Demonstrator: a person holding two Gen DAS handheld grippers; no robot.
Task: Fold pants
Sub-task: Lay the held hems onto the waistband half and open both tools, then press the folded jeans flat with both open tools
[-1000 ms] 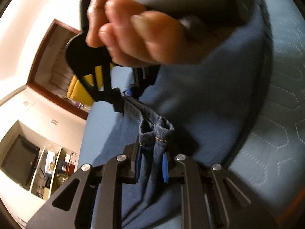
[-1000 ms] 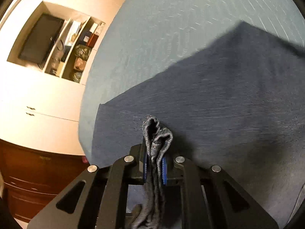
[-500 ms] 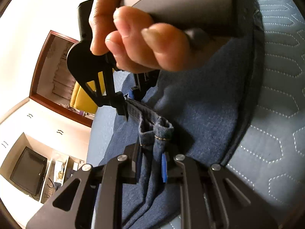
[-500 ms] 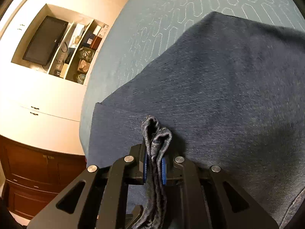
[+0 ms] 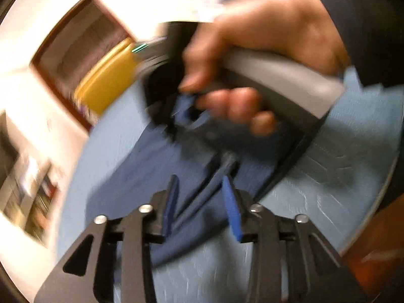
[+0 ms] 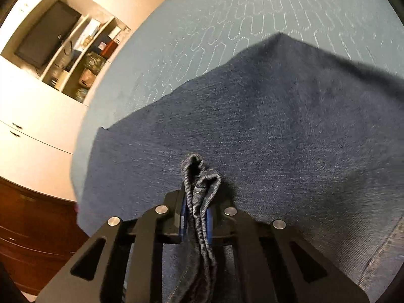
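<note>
Left gripper (image 5: 200, 197) opening, jaws apart, a fold of pants (image 5: 161, 166) loose between the pads. Right gripper (image 6: 197, 213) clamped tight on a bunched pants edge. Pants spread flat on the bed (image 6: 227, 20), near its left edge.

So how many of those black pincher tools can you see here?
2. The left gripper, jaws opening around the jeans on the bed; the right gripper, pinching a bunched denim edge, in a hand.
</note>
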